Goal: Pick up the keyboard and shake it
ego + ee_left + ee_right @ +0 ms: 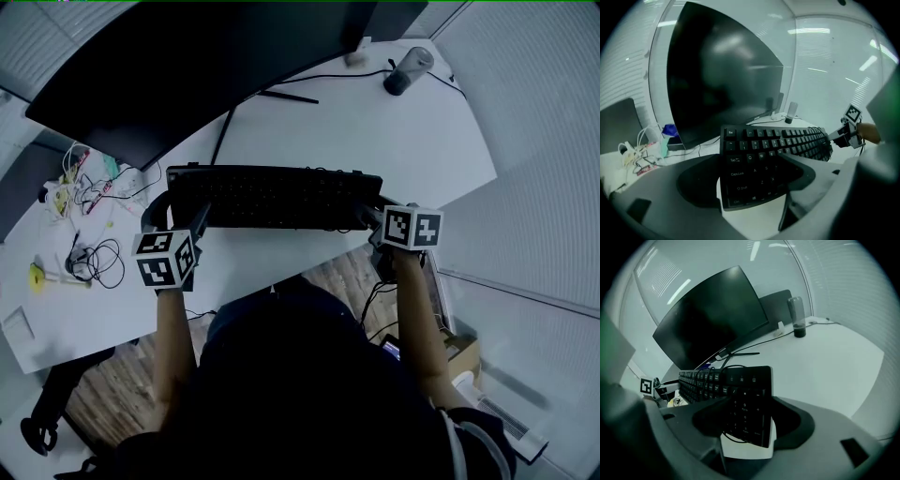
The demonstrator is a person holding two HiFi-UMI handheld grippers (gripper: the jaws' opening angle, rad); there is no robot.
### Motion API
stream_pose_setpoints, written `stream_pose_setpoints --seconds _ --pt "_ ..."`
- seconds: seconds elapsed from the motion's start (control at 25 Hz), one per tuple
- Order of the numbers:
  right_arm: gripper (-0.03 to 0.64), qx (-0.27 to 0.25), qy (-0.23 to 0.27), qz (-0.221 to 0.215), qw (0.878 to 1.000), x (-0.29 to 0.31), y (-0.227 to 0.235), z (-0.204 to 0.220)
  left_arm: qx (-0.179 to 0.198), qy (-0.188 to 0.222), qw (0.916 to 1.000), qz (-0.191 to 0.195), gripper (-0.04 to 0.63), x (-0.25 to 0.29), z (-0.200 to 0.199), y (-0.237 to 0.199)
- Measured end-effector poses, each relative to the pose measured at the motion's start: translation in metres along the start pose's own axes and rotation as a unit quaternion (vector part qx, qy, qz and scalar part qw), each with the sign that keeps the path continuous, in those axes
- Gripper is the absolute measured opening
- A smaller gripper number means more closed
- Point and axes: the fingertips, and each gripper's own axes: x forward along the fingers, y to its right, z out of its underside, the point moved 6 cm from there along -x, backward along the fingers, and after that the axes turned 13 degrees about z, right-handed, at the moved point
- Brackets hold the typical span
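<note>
Gripping the keyboard (272, 197) by its 2 ends, left tongs (754, 173) and right tongs (750, 418) clamp it wide at the worktop's (375, 122) near edge. Monitor (187, 66) behind, dark bottle (409, 70) far right, tangled cables (94, 262) left.

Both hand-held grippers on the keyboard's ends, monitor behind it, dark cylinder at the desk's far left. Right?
No. The dark cylinder stands at the desk's far right, as the head view shows. The rest holds: left hand-held gripper and right hand-held gripper on the keyboard's ends, monitor behind it.

Black keyboard (274, 195) — keys up, lengthwise at white desk (375, 131) front edge.
</note>
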Motion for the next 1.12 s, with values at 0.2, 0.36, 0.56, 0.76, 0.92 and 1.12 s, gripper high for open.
stream_pose_setpoints --seconds 0.2,0.36,0.56,0.76,0.92,1.12 --pt "0.285 -0.046 0.016 0.038 0.998 0.014 0.004 0.004 -0.080 -0.003 0.9964 0.030 0.371 0.028 0.043 -0.014" --pt "0.285 -0.079 0.025 0.047 0.995 0.026 0.008 0.007 -0.106 -0.019 0.9934 0.039 0.373 0.037 0.068 -0.016" --pt "0.285 -0.074 0.012 0.034 0.997 0.050 0.011 0.012 -0.112 -0.033 0.9925 0.034 0.373 0.043 0.076 -0.021" --pt "0.285 -0.059 -0.006 0.025 0.998 0.077 0.013 0.007 -0.109 -0.055 0.9921 0.030 0.373 0.053 0.078 -0.030" --pt "0.285 -0.058 -0.023 0.024 0.998 0.092 0.012 -0.002 -0.119 -0.067 0.9903 0.026 0.373 0.059 0.083 -0.036" --pt "0.285 -0.050 -0.022 0.027 0.998 0.101 0.011 -0.002 -0.135 -0.081 0.9872 0.028 0.371 0.063 0.090 -0.043"
